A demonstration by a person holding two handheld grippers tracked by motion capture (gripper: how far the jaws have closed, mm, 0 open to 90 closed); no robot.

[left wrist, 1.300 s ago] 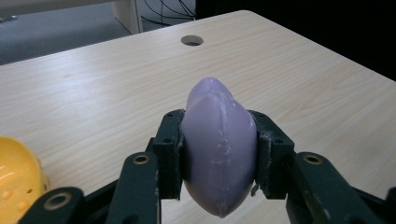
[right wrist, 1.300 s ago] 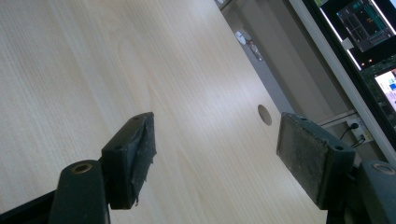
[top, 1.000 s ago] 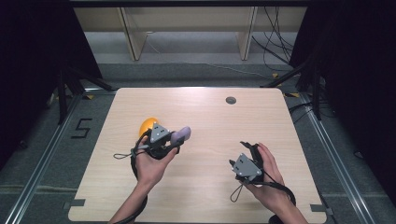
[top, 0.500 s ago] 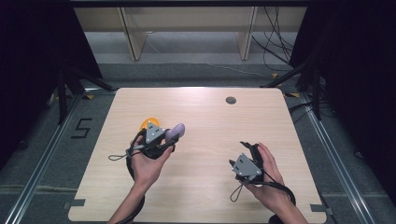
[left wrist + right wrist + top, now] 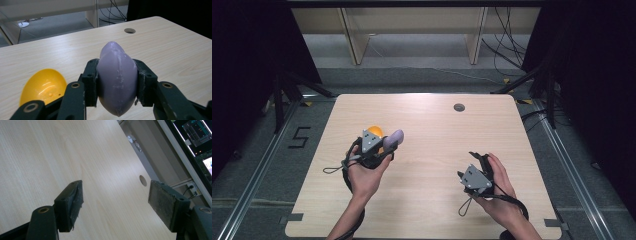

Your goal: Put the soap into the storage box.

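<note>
Left gripper (image 5: 388,145) holds a purple egg half (image 5: 394,139) in the high view, just beside the orange half (image 5: 375,132) on the table (image 5: 432,130). From the left gripper view we see the jaws clamped across the purple half's (image 5: 117,77) smooth, waxy midsection; we judge it light, stiff and slippery, best gripped there. Right gripper (image 5: 115,203) gapes wide, empty.

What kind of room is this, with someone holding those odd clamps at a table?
Probably a lab or recording studio, not a home. A bare wooden table stands between black curtains, loose cables trail on the floor behind it, and lit monitor screens sit off to one side.
</note>
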